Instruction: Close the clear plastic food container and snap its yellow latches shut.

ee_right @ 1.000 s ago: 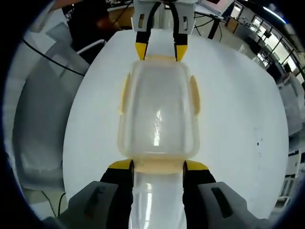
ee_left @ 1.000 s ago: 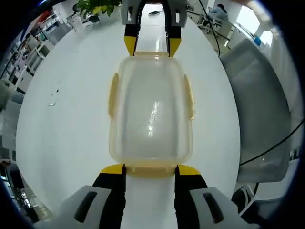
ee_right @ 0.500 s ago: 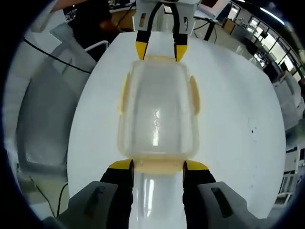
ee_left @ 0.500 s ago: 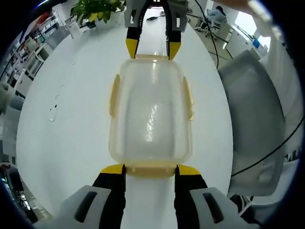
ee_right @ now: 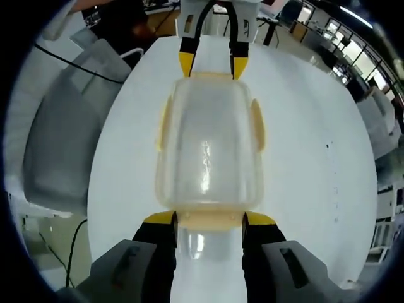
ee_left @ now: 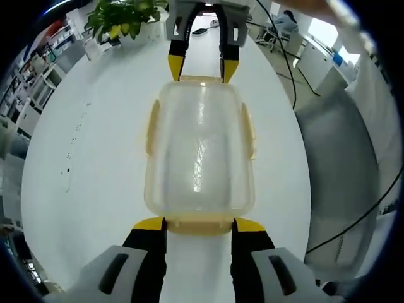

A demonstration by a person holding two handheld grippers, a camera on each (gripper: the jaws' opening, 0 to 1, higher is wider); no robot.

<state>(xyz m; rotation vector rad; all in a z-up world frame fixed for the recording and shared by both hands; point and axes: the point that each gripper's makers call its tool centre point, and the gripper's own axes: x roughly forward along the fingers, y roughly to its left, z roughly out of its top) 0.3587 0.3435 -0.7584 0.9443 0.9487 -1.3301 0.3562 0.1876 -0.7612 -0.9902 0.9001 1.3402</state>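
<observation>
The clear plastic container [ee_left: 199, 151] sits lid-on at the middle of the white worktop [ee_left: 82, 164], held end to end between both tools. In the left gripper view the left tool [ee_left: 199, 224] stands wide at 6 o'clock, its yellow tips flanking the near latch [ee_left: 199, 222]; the right tool [ee_left: 203, 66] does likewise at 12 o'clock. Side latches [ee_left: 151, 125] lie against the walls. A potted plant [ee_left: 120, 17] stands at 11 o'clock, a grey chair [ee_left: 344, 170] at 3 o'clock

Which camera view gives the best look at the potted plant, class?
The left gripper view: the potted plant stands at the far end of the white table, leaves clearly visible beyond the container. The right gripper view faces the opposite way, toward a grey chair.
</observation>
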